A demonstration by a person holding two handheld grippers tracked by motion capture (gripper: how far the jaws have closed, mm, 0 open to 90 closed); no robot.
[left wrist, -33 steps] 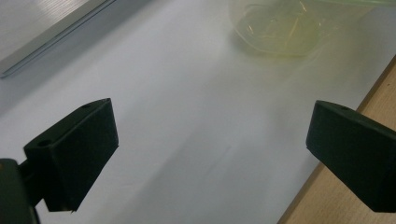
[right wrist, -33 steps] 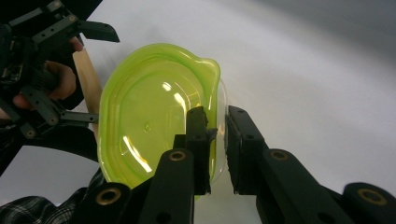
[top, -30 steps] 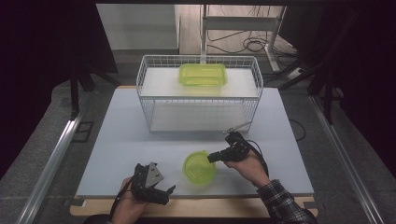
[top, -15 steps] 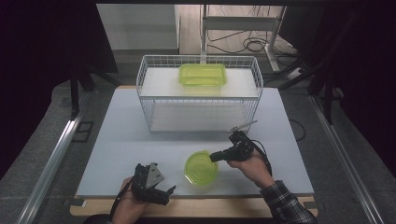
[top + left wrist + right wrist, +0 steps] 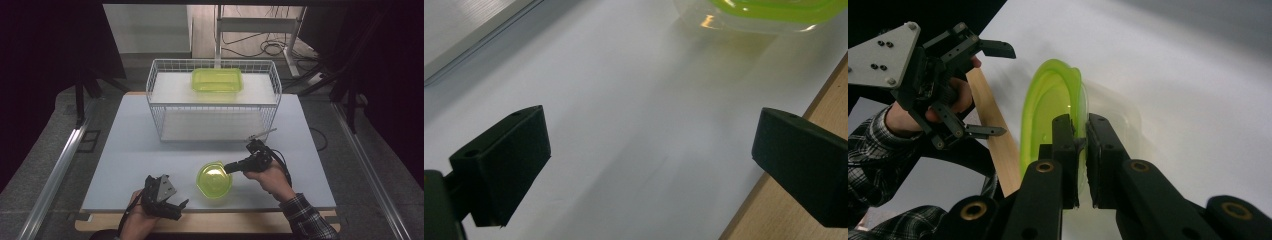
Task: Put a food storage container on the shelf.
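The round, translucent lime-green plastic bowl [image 5: 214, 180] sits on the pale grey table top [image 5: 130, 160], well in front of the white wire basket [image 5: 214, 102], which serves as the landmark here. The right gripper [image 5: 231, 167] reaches in from the bowl's right side; in the right gripper view its two black jaws are clenched on the bowl's thin rim [image 5: 1079, 125], one pad inside and one outside the wall. The left gripper [image 5: 182, 207] is held in a hand [image 5: 136, 220] at the table's near edge, farther from the basket than the bowl and to the bowl's left, its jaws spread wide with nothing between them. On the basket's raised shelf lies a rectangular lime-green plastic container [image 5: 217, 80].
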